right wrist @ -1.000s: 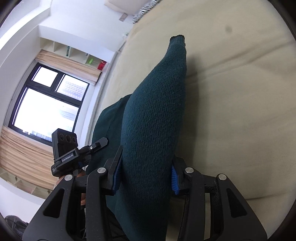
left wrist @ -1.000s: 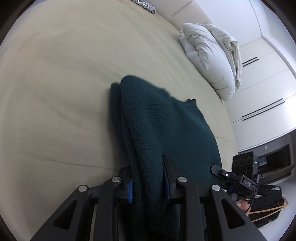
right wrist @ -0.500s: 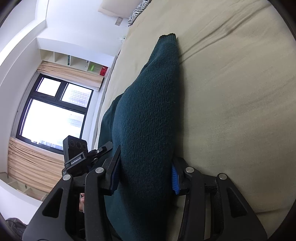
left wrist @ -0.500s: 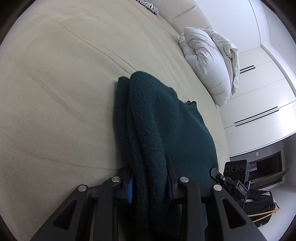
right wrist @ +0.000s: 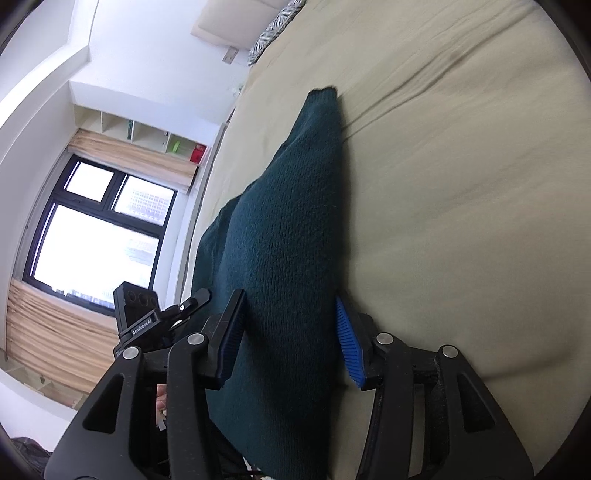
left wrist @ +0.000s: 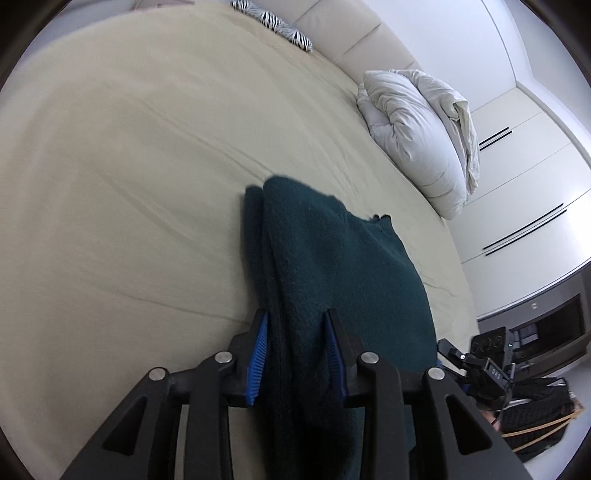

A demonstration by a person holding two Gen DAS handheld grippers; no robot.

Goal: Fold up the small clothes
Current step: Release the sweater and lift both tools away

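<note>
A dark green knitted garment (left wrist: 332, 266) lies folded in layers on the beige bed sheet (left wrist: 129, 166). My left gripper (left wrist: 297, 332) is shut on its near left edge, blue pads pressing the folded knit. My right gripper (right wrist: 291, 317) has its jaws spread a little wider around the garment's right edge (right wrist: 288, 221), the fabric still filling the gap between the blue pads. The far tip of the garment (right wrist: 323, 96) rests on the sheet. Each view shows the other gripper's camera at its side.
A white folded duvet (left wrist: 417, 129) lies at the far right of the bed. A zebra-print cushion (left wrist: 280, 26) sits by the headboard. White wardrobe doors (left wrist: 524, 177) stand to the right. A window (right wrist: 92, 236) and shelves are on the left in the right wrist view.
Both grippers have lowered the garment toward the sheet and drawn back a little. The jaws of both, most clearly the right, stand slightly wider than before.
</note>
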